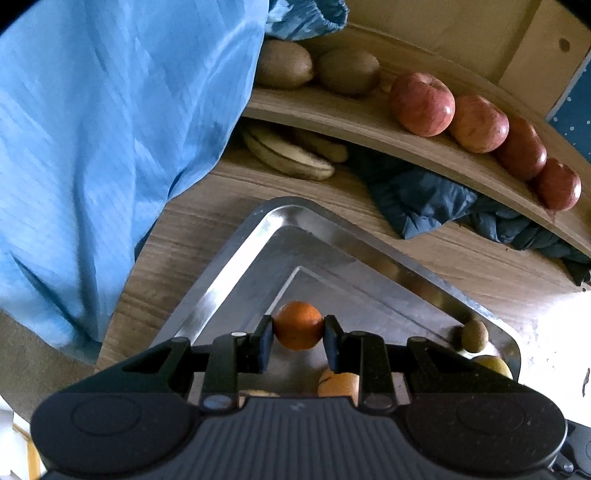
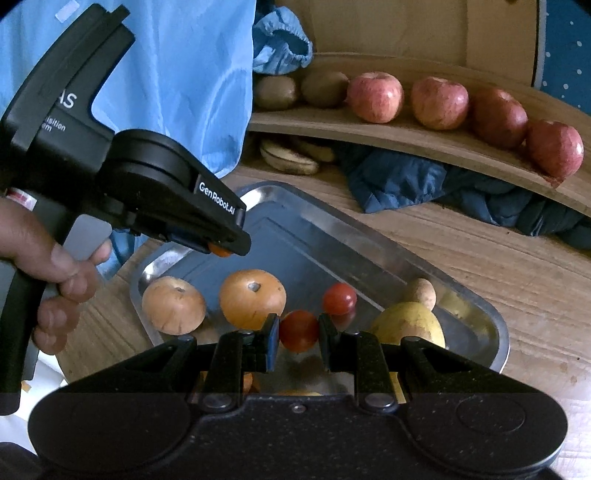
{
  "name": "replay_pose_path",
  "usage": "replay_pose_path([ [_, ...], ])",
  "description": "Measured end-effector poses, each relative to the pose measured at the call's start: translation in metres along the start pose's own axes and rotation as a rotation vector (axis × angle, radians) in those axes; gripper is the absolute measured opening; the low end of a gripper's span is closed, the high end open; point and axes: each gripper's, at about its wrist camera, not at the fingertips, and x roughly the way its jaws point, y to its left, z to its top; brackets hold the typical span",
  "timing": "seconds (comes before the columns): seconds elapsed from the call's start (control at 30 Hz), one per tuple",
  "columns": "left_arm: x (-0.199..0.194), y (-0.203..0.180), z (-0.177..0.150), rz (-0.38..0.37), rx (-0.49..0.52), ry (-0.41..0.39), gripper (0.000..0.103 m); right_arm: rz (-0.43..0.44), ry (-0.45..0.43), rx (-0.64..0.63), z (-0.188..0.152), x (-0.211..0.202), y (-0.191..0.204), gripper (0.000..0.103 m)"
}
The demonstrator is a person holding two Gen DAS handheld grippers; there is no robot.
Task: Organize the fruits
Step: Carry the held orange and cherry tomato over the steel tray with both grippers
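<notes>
Left gripper (image 1: 298, 341) clamps a small orange (image 1: 298, 325) between its pads, held above the metal tray (image 1: 236, 254). Right gripper (image 2: 298, 341) grasps a cherry tomato (image 2: 298, 329) over the same tray; a second tomato (image 2: 340, 298) lies just beyond. Farther back, four apples (image 2: 439, 102) and two kiwis (image 2: 324, 88) line the curved wooden shelf (image 2: 369, 134).

Wood-grain tabletop (image 2: 461, 258) pretty much fills the scene, with a curved wooden shelf (image 2: 369, 127) raised over its back edge. Behind that sits a pale wood panel (image 2: 384, 33), plus a blue surface with white dots (image 2: 569, 48) off at the right. Dark blue cloth (image 2: 424, 184) is bunched under the shelf. Light's soft, daylight-ish.
</notes>
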Motion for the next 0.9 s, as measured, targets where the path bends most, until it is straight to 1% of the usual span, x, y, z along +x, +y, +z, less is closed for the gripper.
replay_pose_path([
  [0.23, 0.003, 0.003, -0.002, 0.0, -0.014, 0.021, 0.031, -0.012, 0.022, 0.016, -0.003, 0.003, 0.0, 0.024],
  [0.9, 0.01, 0.01, -0.002, 0.009, -0.011, 0.051, 0.031, -0.038, 0.04, 0.03, -0.004, 0.014, 0.005, 0.024],
])
